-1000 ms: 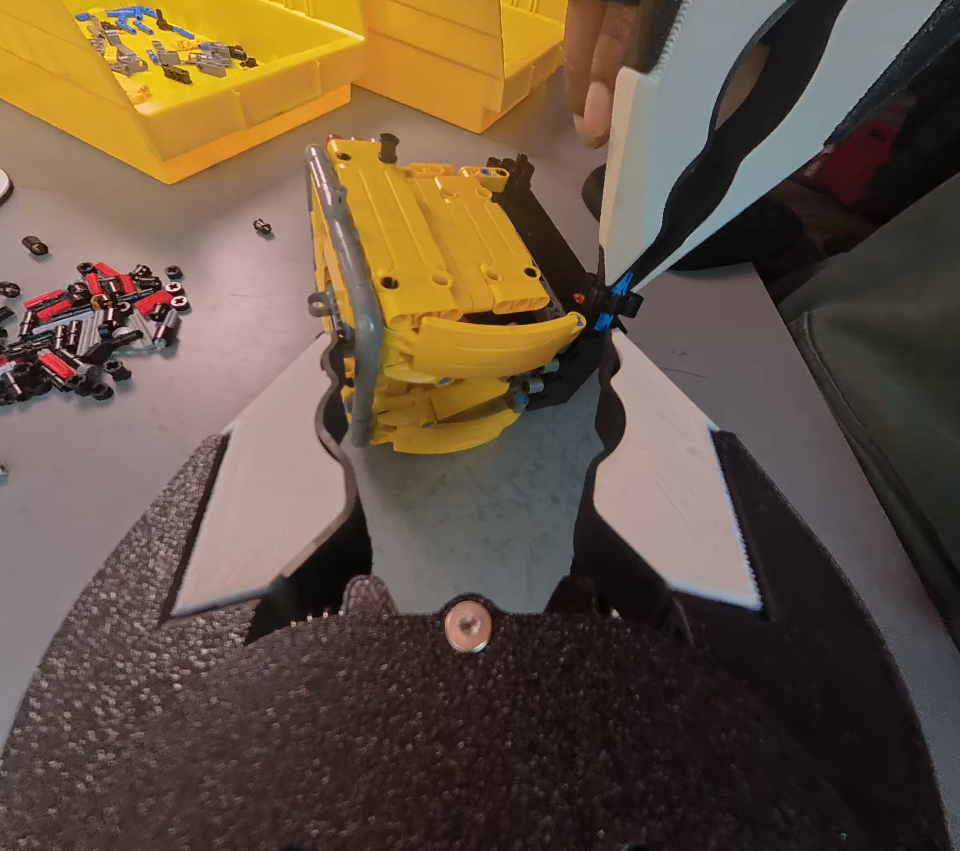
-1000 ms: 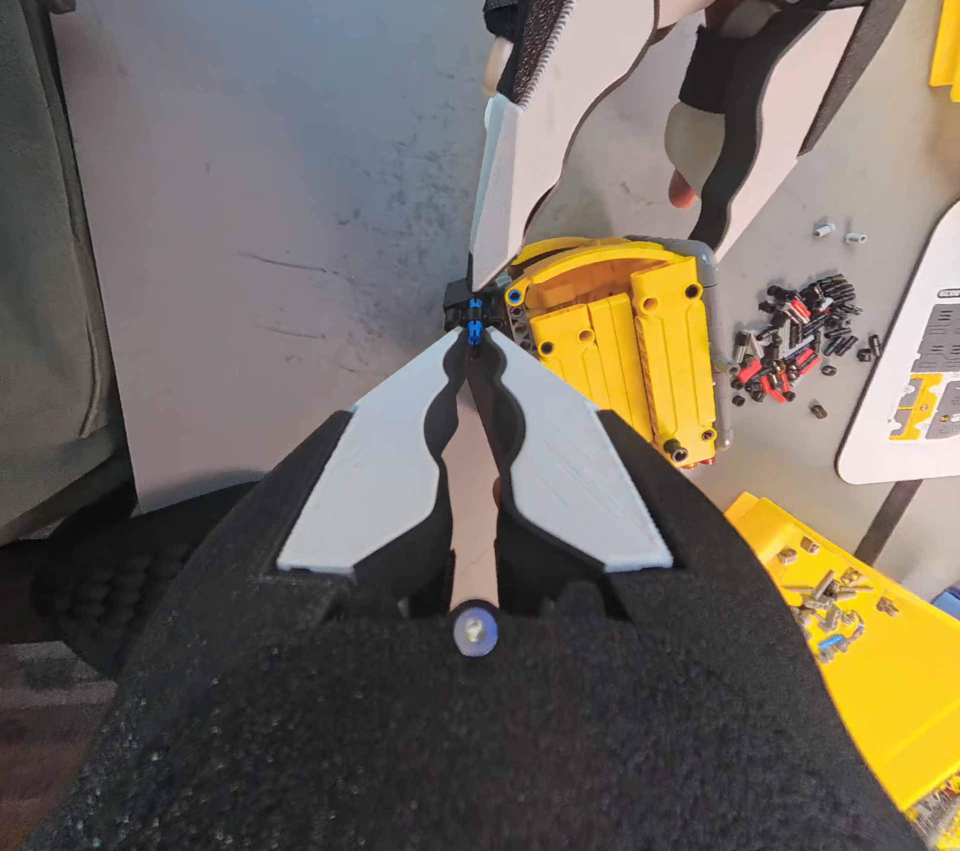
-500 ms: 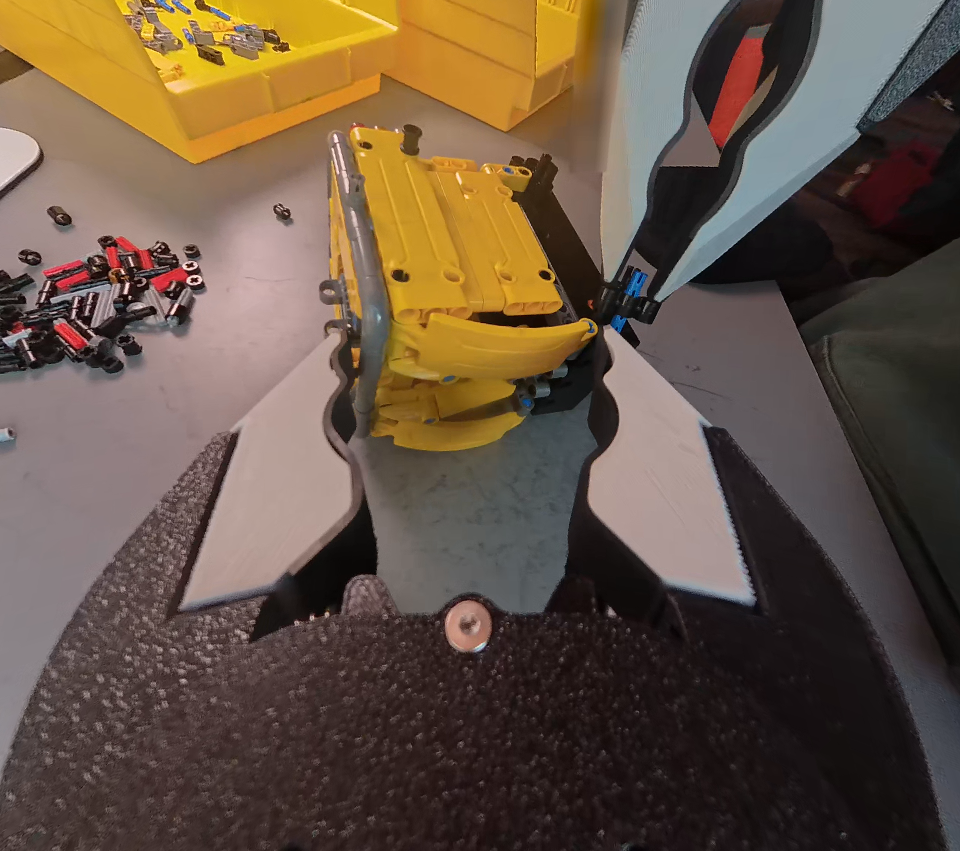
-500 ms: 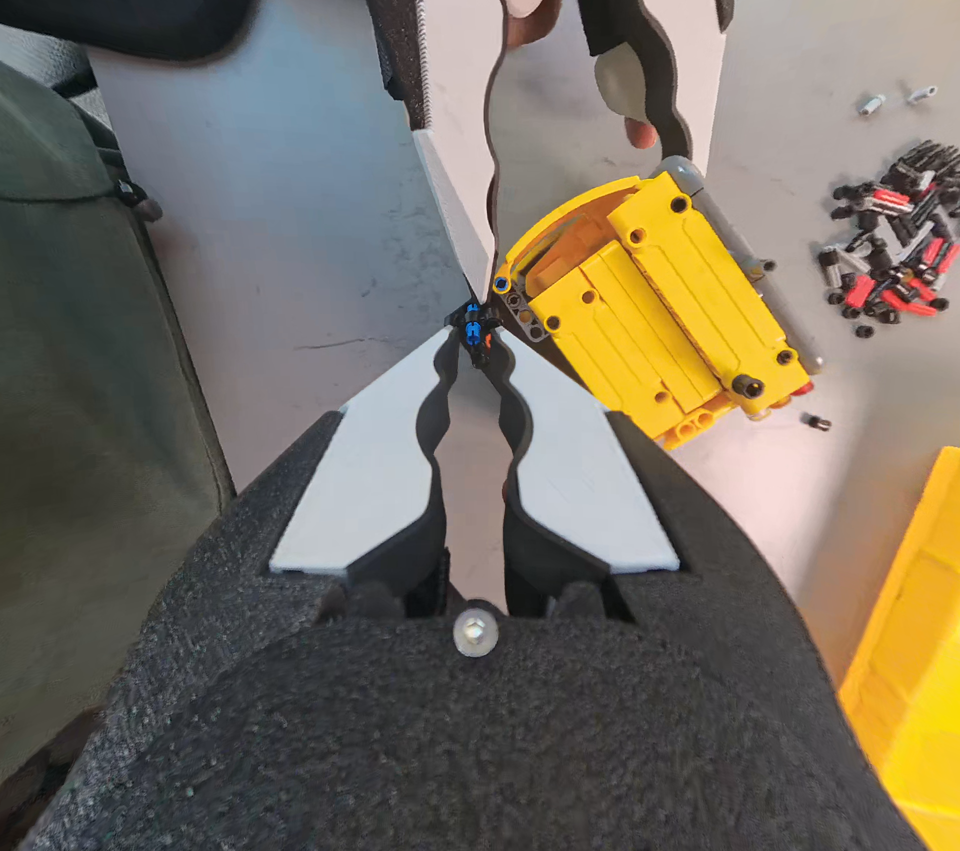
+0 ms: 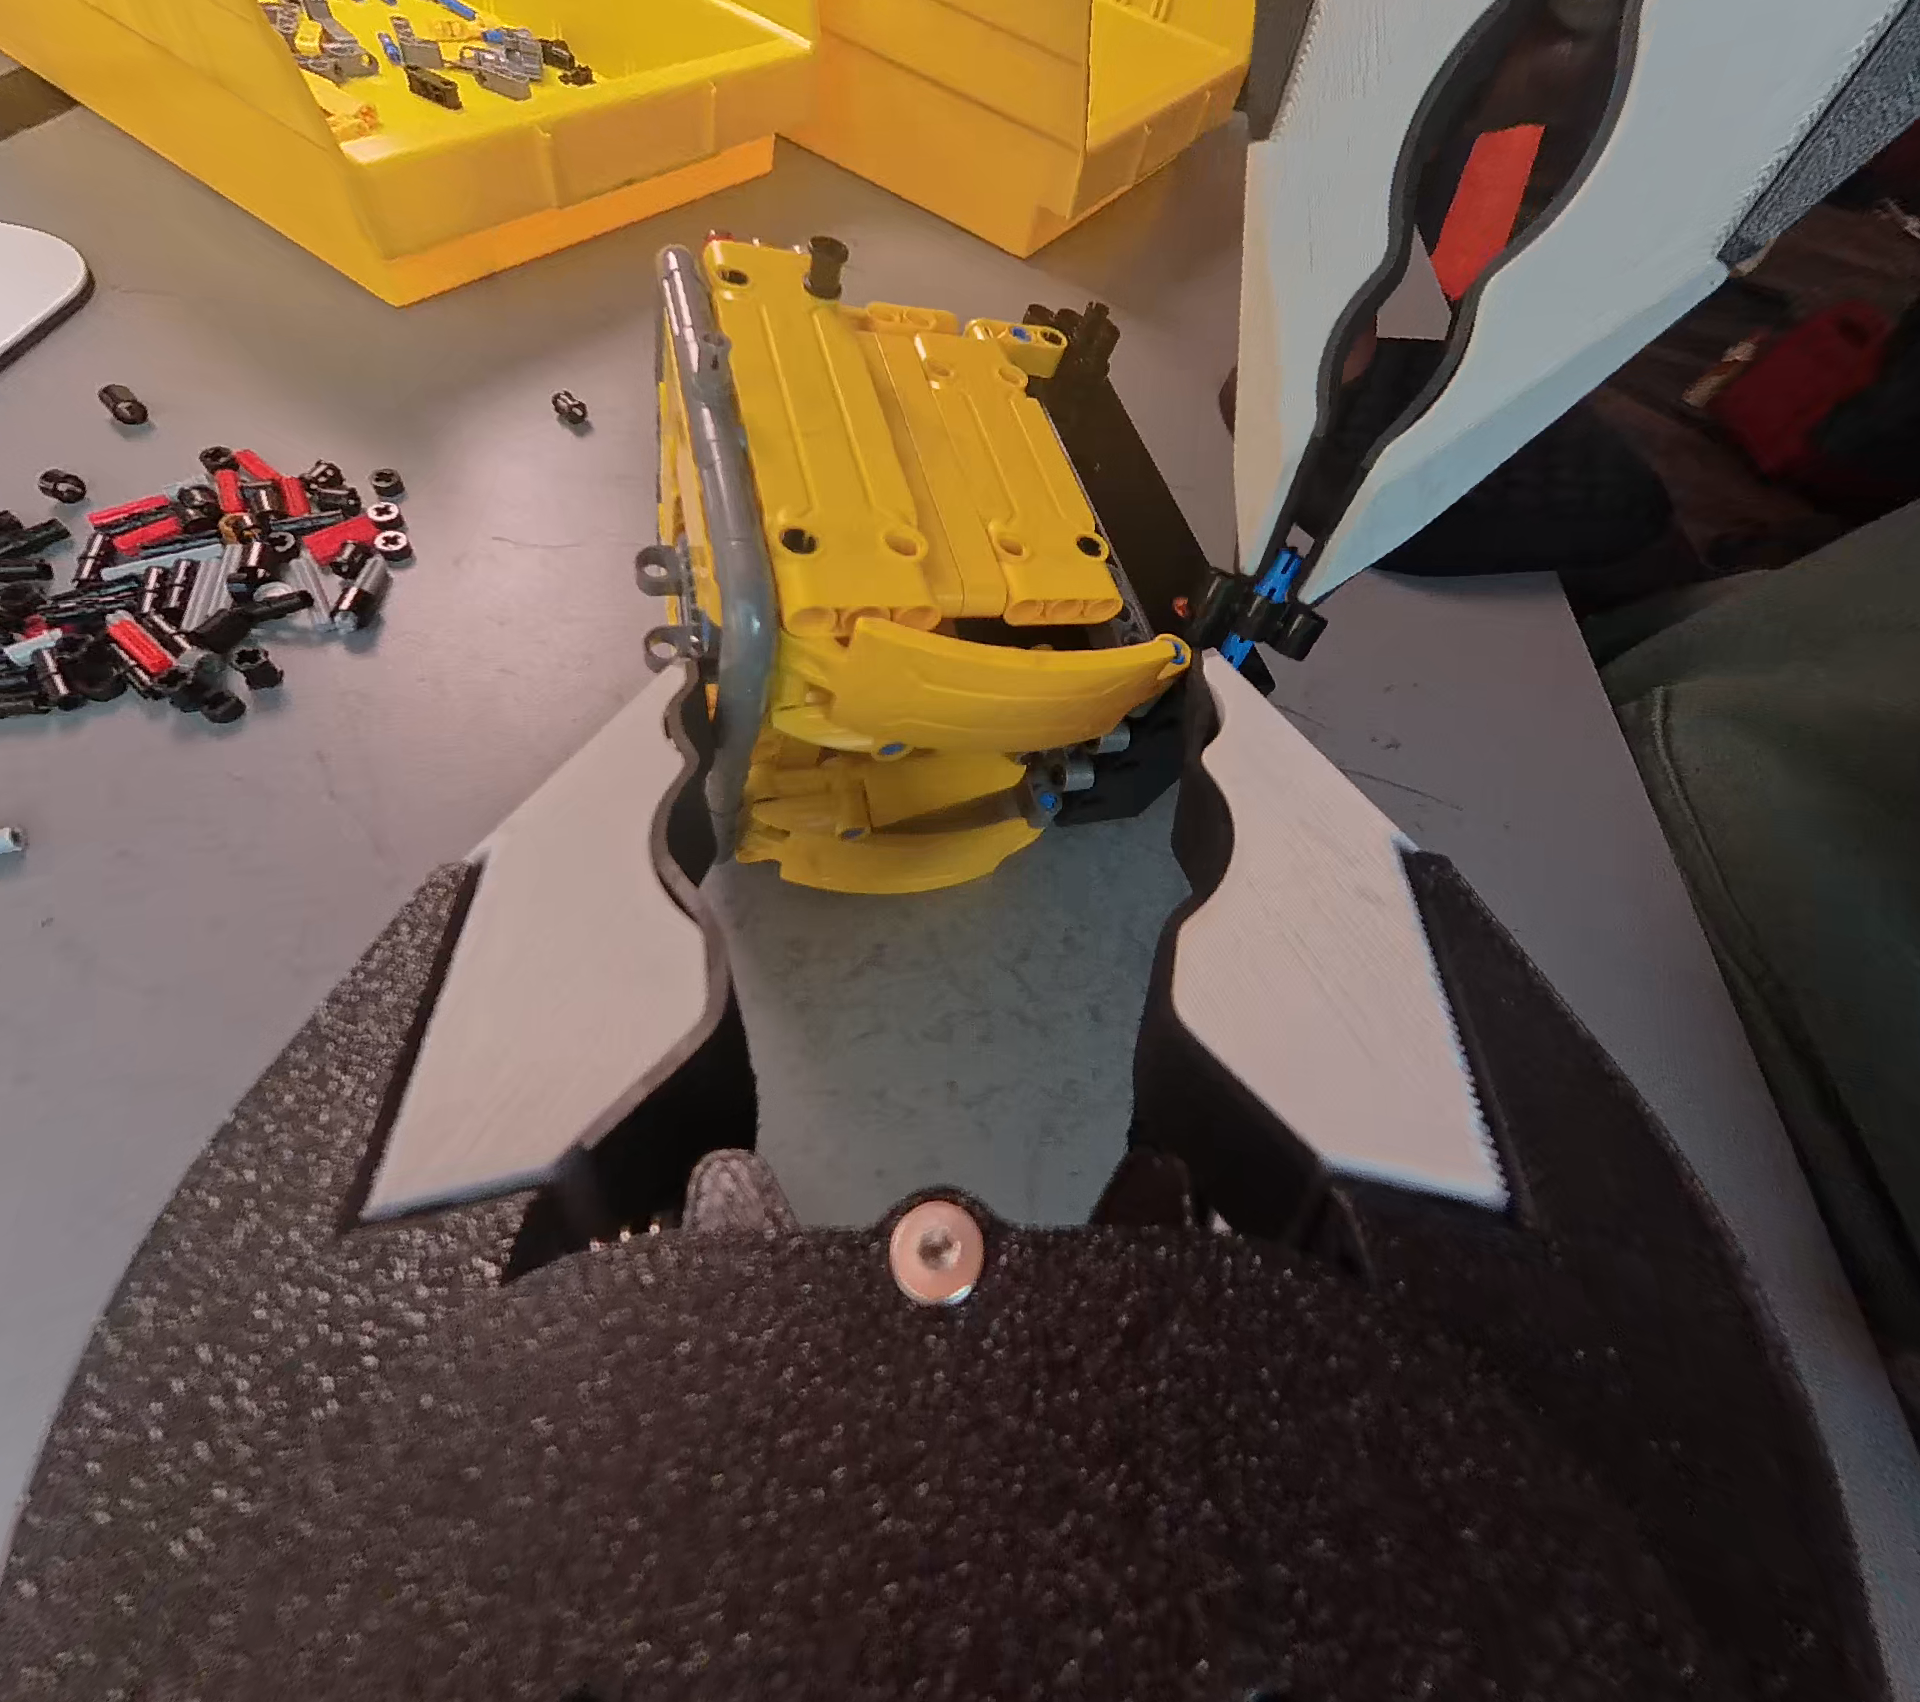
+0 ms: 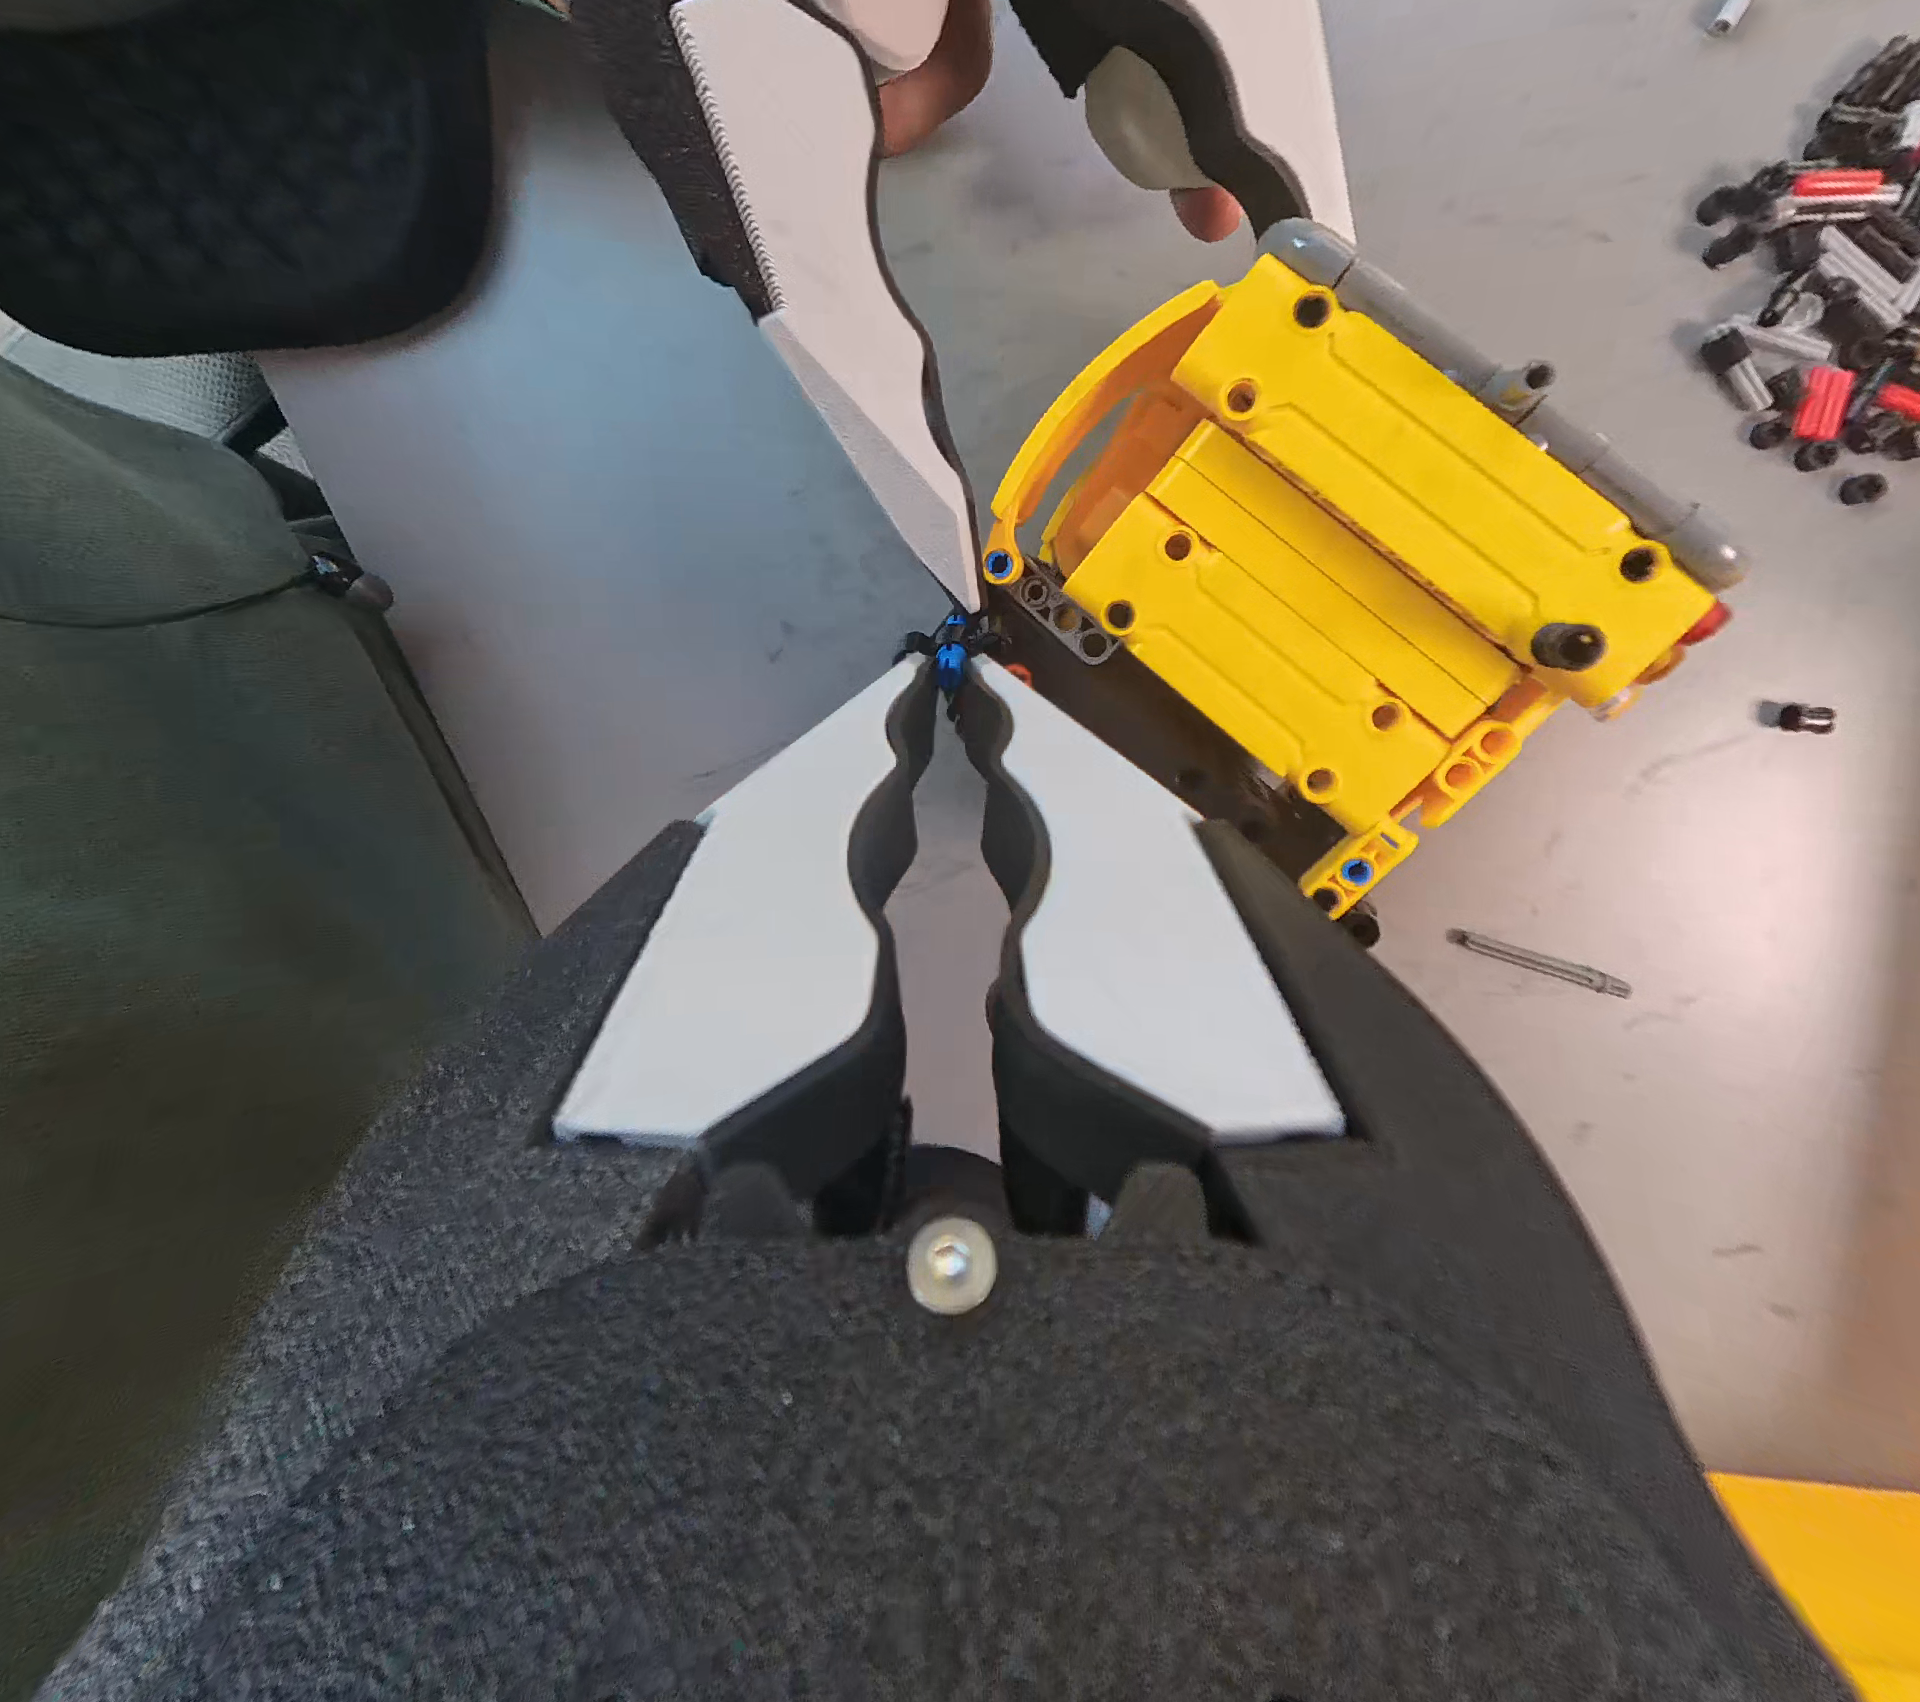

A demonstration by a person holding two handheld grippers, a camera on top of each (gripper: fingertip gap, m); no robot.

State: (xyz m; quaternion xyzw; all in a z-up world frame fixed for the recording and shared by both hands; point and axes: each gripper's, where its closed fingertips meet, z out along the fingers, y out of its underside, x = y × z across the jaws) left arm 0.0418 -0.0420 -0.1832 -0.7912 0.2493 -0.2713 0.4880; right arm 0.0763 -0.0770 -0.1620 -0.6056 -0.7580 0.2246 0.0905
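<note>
A yellow brick-built model (image 5: 914,530) with a grey curved bar and black underside lies on the grey table. My left gripper (image 5: 940,702) is shut on the model's near end, one finger on each side. It also shows in the right wrist view (image 6: 1143,416). My right gripper (image 6: 951,665) is shut on a small blue and black connector piece (image 6: 948,655). It holds the piece against the model's black corner, next to my left gripper's fingertip. In the left wrist view the right gripper (image 5: 1273,587) comes down from the upper right with that piece (image 5: 1262,603).
Yellow bins (image 5: 582,146) stand at the back, one holding small blue and grey parts. A pile of red, black and grey pins (image 5: 187,582) lies to the left. A thin grey axle (image 6: 1538,963) lies by the model. The table edge (image 5: 1621,769) runs along the right.
My right gripper has swung around while keeping the small piece at the model's corner, so the model looks turned in its view. My left gripper has kept its hold.
</note>
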